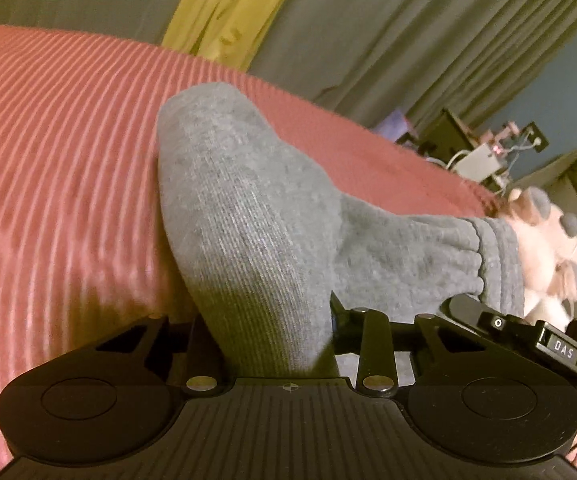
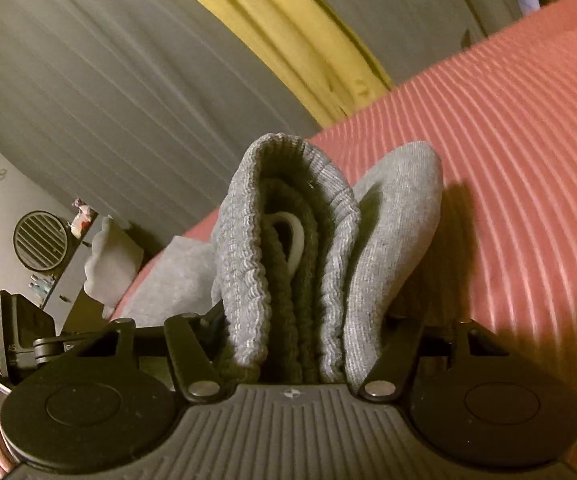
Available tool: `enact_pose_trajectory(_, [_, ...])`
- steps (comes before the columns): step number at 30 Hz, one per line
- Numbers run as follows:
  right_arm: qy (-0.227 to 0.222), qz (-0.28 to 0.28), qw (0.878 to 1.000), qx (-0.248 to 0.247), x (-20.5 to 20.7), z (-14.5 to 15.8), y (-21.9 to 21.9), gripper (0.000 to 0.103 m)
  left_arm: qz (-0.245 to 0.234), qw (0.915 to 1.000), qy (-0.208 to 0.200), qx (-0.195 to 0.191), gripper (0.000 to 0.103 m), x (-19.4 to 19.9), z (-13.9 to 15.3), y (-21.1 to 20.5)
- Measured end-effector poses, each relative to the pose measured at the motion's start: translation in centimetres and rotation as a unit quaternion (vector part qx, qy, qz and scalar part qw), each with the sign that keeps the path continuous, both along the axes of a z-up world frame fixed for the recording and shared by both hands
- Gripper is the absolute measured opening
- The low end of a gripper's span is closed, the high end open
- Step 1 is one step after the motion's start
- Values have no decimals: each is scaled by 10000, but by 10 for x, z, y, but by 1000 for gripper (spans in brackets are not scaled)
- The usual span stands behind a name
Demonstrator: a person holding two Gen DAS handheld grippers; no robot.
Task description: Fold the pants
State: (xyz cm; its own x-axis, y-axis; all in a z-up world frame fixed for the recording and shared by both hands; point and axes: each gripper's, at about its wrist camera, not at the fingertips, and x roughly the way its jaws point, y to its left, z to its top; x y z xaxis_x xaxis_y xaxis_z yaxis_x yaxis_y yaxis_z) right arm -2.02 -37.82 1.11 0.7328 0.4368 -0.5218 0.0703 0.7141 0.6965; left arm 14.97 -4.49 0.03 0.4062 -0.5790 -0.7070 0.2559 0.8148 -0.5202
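The grey sweatpants [image 1: 256, 216] lie bunched over a pink ribbed bed cover [image 1: 56, 152]. In the left wrist view my left gripper [image 1: 276, 340] is shut on a fold of the grey leg fabric, which rises from between the jaws. The ribbed waistband [image 1: 496, 264] hangs at the right. In the right wrist view my right gripper [image 2: 300, 352] is shut on the doubled waistband [image 2: 288, 240], which stands up from the jaws with a white drawstring [image 2: 292, 236] inside the fold. The fingertips of both grippers are hidden by cloth.
Grey curtains [image 1: 368, 28] with a yellow panel [image 1: 232, 4] hang behind the bed. A plush toy [image 1: 544, 248] lies by the waistband. The other gripper [image 1: 528, 332] shows at the right edge. A round fan [image 2: 40, 240] and furniture stand at the left in the right wrist view.
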Motion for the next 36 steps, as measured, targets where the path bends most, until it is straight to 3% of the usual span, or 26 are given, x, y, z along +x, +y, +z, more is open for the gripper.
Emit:
enact_pose_trajectory(5, [-77, -239, 9997, -79, 5, 15, -17, 62, 137, 9996, 63, -234, 36, 9, 5, -7])
enact_pose_trajectory(7, [11, -319, 9993, -196, 8, 16, -26, 65, 349, 9988, 250, -214, 45, 12, -1, -9])
enact_pose_trajectory(8, [122, -375, 9986, -363, 11, 15, -29, 76, 493, 9979, 417, -82, 56, 13, -7, -9])
enact_pose_trajectory(9, [328, -448, 9961, -684, 13, 14, -29, 88, 644, 9964, 537, 97, 58, 12, -13, -7])
enact_pose_trajectory(12, [908, -681, 9803, -1619, 13, 9, -26, 97, 640, 9966, 360, 379, 65, -3, -15, 4])
enact_pose_trajectory(14, [928, -645, 9754, -1890, 0, 6, -23, 97, 594, 9971, 122, 456, 74, -18, -8, 12])
enact_pose_trajectory(19, [537, -648, 9852, -1496, -34, 2, -22, 99, 278, 9954, -294, 865, 79, -52, -6, 10])
enact_pose_trajectory(23, [826, -773, 9763, -1845, -35, -24, -24, 99, 219, 9820, -651, 1759, 96, -66, -33, 1])
enact_pose_trajectory(25, [775, -788, 9755, -1902, -38, -30, -21, 99, 387, 9817, -644, 1749, 98, -68, -32, 6])
enact_pose_trajectory(28, [839, -966, 9663, -2235, -43, -10, -7, 99, 673, 9801, -635, 1757, 98, -76, -23, 16])
enact_pose_trajectory(32, [580, -972, 9615, -2505, -67, 3, 8, 99, 764, 9768, -676, 1882, 98, -98, -21, 23])
enact_pose_trajectory(36, [968, -857, 9561, -2631, -78, -2, 21, 99, 745, 9743, -684, 2012, 98, -114, -17, 21])
